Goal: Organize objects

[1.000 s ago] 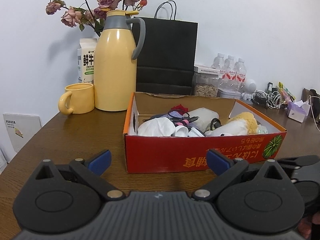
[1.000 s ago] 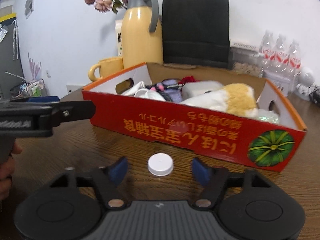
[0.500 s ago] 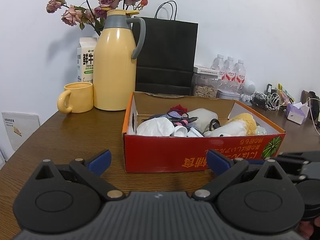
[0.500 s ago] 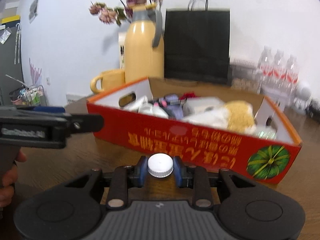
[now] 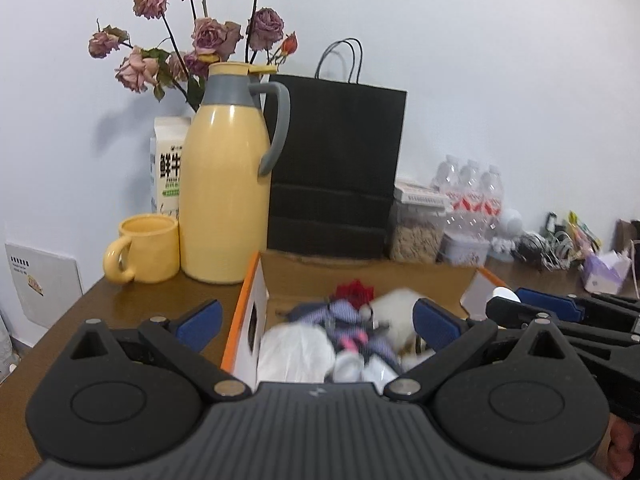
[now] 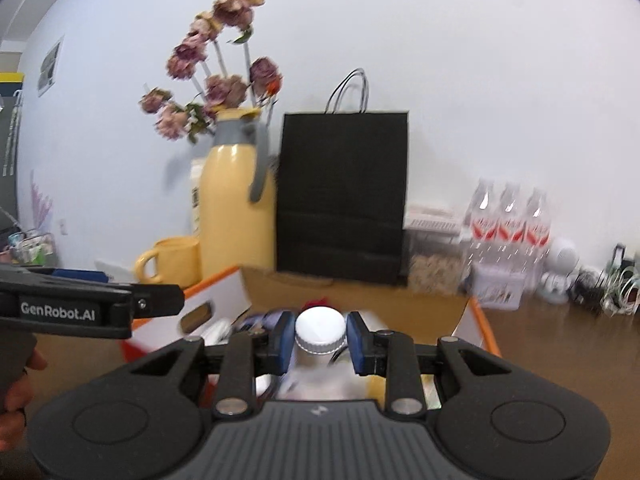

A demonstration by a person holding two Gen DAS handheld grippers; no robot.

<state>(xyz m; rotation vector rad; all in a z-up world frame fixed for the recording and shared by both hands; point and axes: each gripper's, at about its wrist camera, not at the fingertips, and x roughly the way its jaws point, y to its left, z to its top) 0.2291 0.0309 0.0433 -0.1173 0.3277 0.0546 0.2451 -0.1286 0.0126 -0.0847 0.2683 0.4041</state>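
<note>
Right wrist view: right gripper (image 6: 320, 338) clamps a white ribbed plastic bottle cap (image 6: 320, 330) above the orange cardboard box (image 6: 486, 326); left gripper (image 5: 316, 322) spread apart.

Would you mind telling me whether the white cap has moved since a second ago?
Yes. The right gripper has lifted the white cap off the table and carried it forward, above the red box.

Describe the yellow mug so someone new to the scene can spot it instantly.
Start at the tall yellow thermos jug with the grey handle, standing against the wall beside the black paper bag. The yellow mug sits on the wooden table next to the jug, opposite the bag. It is the only short, open-topped yellow vessel, handle pointing away from the jug.
</note>
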